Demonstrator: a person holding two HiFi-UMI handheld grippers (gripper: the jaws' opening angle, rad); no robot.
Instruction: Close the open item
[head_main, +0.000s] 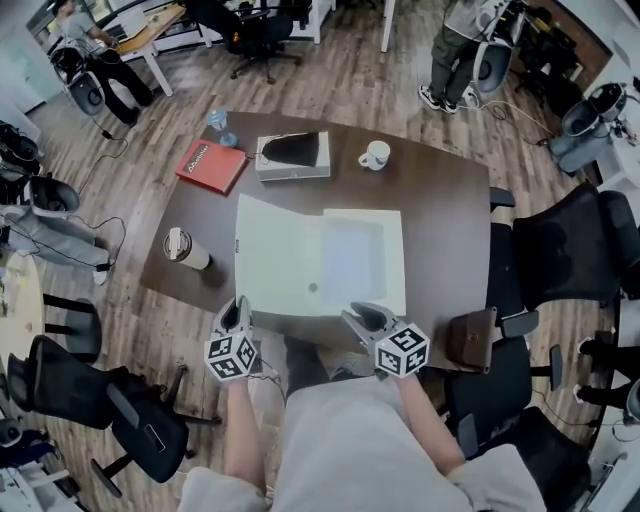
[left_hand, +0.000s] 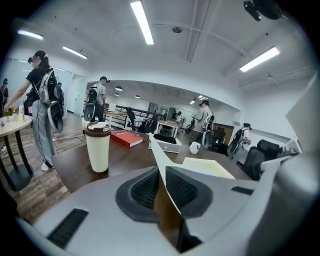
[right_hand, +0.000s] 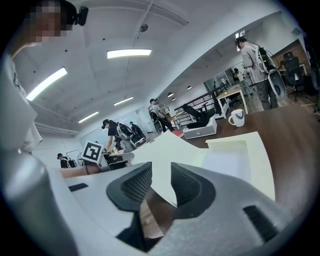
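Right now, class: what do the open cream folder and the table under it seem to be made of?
Folder: probably thin card or plastic sheet, matte cream; its lifted flap shows a sheet-thin edge. Table: wood or wood-look laminate, dark brown with a soft sheen; which one cannot be told.

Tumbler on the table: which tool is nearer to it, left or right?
Left. The left tool is clamped on the folder at its left flap, just right of the tumbler. The right tool sits further right, at the folder's near edge, flap between its open jaws.
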